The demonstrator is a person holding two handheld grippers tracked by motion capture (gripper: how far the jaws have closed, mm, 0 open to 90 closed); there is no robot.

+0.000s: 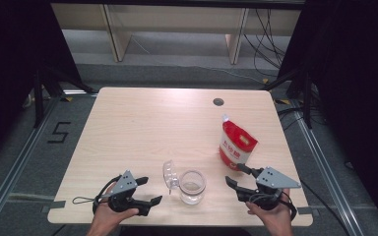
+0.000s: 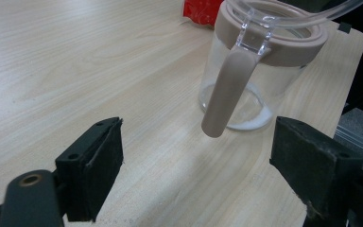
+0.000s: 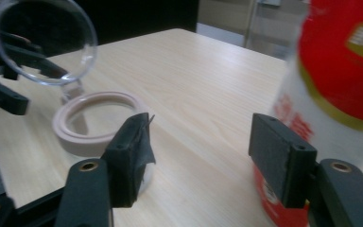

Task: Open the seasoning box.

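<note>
Resting on pale wood table (image 1: pixel 142 128): glass jar (image 1: pixel 192 187), red pouch (image 1: pixel 236 143).

Tabletop (image 1: pixel 142 128) looks like pale matt wood laminate, jar (image 1: pixel 192 187) is clear glossy glass or plastic with a matt beige rim, pouch (image 1: pixel 236 144) shiny red plastic.

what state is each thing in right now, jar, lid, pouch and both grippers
glass jar: upright, mouth uncovered, a little white powder at the bottom
hinged lid: flipped open
red pouch: standing, spout capped
left gripper: open, empty
right gripper: open, empty
</note>
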